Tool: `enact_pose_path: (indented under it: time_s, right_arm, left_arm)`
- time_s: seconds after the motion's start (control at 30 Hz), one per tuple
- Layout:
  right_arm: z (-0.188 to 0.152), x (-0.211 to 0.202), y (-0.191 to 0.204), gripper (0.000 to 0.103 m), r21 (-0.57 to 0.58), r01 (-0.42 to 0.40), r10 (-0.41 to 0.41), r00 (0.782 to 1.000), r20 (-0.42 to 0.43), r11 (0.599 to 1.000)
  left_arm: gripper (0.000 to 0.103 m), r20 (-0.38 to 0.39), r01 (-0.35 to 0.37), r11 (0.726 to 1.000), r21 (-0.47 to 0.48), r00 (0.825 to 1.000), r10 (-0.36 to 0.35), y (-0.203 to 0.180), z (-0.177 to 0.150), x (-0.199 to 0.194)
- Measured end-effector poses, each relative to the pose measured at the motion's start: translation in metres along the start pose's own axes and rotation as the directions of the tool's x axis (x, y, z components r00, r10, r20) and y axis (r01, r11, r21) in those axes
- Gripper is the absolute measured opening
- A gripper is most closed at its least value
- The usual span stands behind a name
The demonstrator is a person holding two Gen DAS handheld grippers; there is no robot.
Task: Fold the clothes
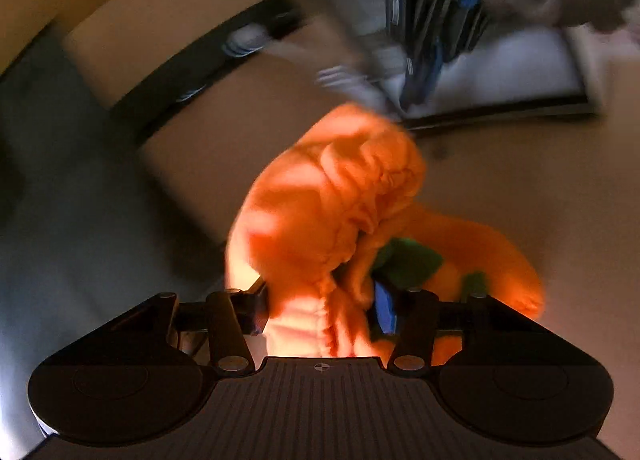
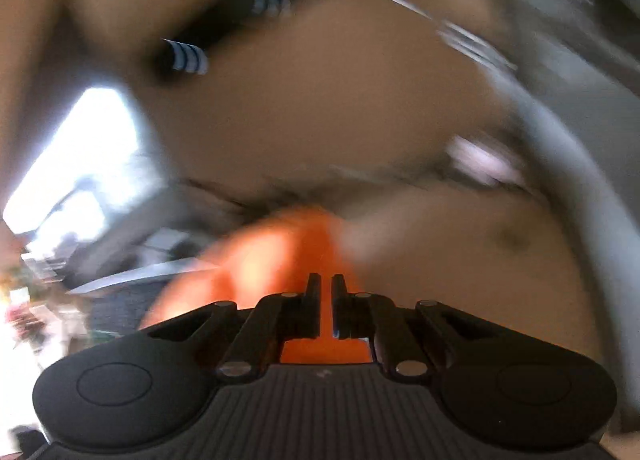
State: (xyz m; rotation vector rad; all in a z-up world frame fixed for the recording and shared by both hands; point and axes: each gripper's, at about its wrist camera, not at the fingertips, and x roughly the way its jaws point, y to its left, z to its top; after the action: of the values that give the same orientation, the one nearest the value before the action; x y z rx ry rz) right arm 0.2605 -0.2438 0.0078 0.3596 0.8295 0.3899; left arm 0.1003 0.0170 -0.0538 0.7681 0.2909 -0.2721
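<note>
garment: orange garment [image 1: 332,196] hung bunched between both grippers
left gripper [image 1: 320,308]: fingers apart, cloth between them; grip unclear
right gripper [image 2: 326,308]: pinched the cloth

My left gripper [image 1: 322,308] has its gap stuffed with the bunched orange garment [image 1: 332,196], so nothing else passes between the fingers. Ahead of that bundle I see bare tan tabletop [image 1: 500,180] to the right. Farther on, the other gripper [image 1: 424,32] blocks the way, beside a white board [image 1: 520,68]. My right gripper [image 2: 326,300] shows only a narrow slit, filled with orange cloth; beyond it the view is too blurred to judge
</note>
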Motion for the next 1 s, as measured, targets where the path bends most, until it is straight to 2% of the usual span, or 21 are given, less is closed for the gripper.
enact_pose_path:
  time_s: [0.03,0.1,0.17,0.23,0.3,0.37,0.4,0.47,0.5,0.57,0.63,0.7,0.73,0.83,0.9,0.93,0.97,1.0]
  right_arm:
    - [-0.008,0.005,-0.017,0.005,0.035,0.057,-0.056,0.998,-0.029,0.998]
    - [-0.017,0.003,-0.034,0.005,0.073,0.083,-0.080,0.996,-0.044,0.994]
    - [-0.014,-0.008,-0.029,0.007,0.051,0.043,-0.044,0.999,0.017,0.998]
    - [-0.004,-0.018,-0.004,0.009,-0.057,0.016,-0.010,0.994,0.110,0.998]
    - [0.007,-0.025,0.024,0.021,-0.180,0.001,0.034,0.981,0.191,0.984]
    - [0.016,-0.015,0.057,0.056,-0.270,-0.037,0.093,0.976,0.199,0.962]
    - [0.020,-0.008,0.072,0.061,-0.311,-0.059,0.123,0.974,0.192,0.949]
    - [0.024,0.017,0.090,0.064,-0.360,-0.139,0.186,0.977,0.099,0.923]
    - [0.023,0.034,0.093,0.065,-0.363,-0.165,0.188,0.982,0.030,0.917]
    - [0.015,0.065,0.086,0.065,-0.355,-0.129,0.120,0.992,-0.049,0.926]
    - [0.001,0.083,0.061,0.064,-0.335,-0.038,0.017,0.998,-0.065,0.941]
    - [-0.014,0.093,0.036,0.065,-0.312,0.052,-0.076,0.995,-0.067,0.949]
    - [-0.022,0.092,0.028,0.072,-0.318,0.079,-0.101,0.993,-0.054,0.945]
    - [-0.047,0.091,0.013,0.082,-0.286,0.127,-0.143,0.989,-0.036,0.950]
    - [-0.061,0.087,0.005,0.088,-0.230,0.140,-0.152,0.988,-0.034,0.963]
    - [-0.067,0.083,0.003,0.090,-0.195,0.138,-0.147,0.989,-0.032,0.971]
    - [-0.075,0.080,0.005,0.091,-0.179,0.137,-0.145,0.989,-0.028,0.974]
    - [-0.080,0.079,0.005,0.091,-0.174,0.140,-0.145,0.989,-0.019,0.975]
  left_arm:
    - [0.055,0.015,0.034,0.999,0.041,0.999,-0.034,-0.009,0.000,-0.001]
    - [0.056,0.038,0.092,0.992,0.092,0.995,-0.096,-0.026,0.003,-0.001]
    - [0.057,0.045,0.140,0.985,0.103,0.988,-0.145,-0.032,0.006,-0.002]
    - [0.059,0.047,0.164,0.981,0.101,0.984,-0.169,-0.035,0.007,0.001]
    - [0.062,0.049,0.187,0.977,0.098,0.980,-0.193,-0.038,0.008,0.003]
    - [0.066,0.049,0.210,0.973,0.094,0.975,-0.215,-0.040,0.010,0.006]
    - [0.069,0.047,0.219,0.972,0.087,0.973,-0.224,-0.041,0.011,0.007]
    - [0.073,0.040,0.235,0.969,0.075,0.970,-0.239,-0.039,0.014,0.008]
    - [0.075,0.035,0.244,0.968,0.067,0.969,-0.246,-0.039,0.015,0.007]
    - [0.077,0.014,0.254,0.966,0.043,0.967,-0.255,-0.030,0.013,0.009]
    - [0.083,-0.010,0.260,0.965,0.017,0.965,-0.260,-0.019,0.011,0.014]
    - [0.088,-0.044,0.248,0.968,-0.027,0.968,-0.249,-0.012,0.000,0.012]
    - [0.089,-0.070,0.233,0.970,-0.063,0.969,-0.238,-0.006,-0.006,0.012]
    - [0.094,-0.143,0.171,0.962,-0.211,0.968,-0.204,0.020,-0.016,0.017]
    - [0.094,-0.166,0.118,0.926,-0.359,0.968,-0.188,0.046,-0.019,0.022]
    - [0.094,-0.165,0.102,0.888,-0.448,0.967,-0.195,0.062,-0.019,0.025]
    - [0.095,-0.155,0.095,0.839,-0.536,0.966,-0.208,0.077,-0.019,0.027]
    - [0.097,-0.133,0.099,0.776,-0.623,0.964,-0.229,0.093,-0.019,0.030]
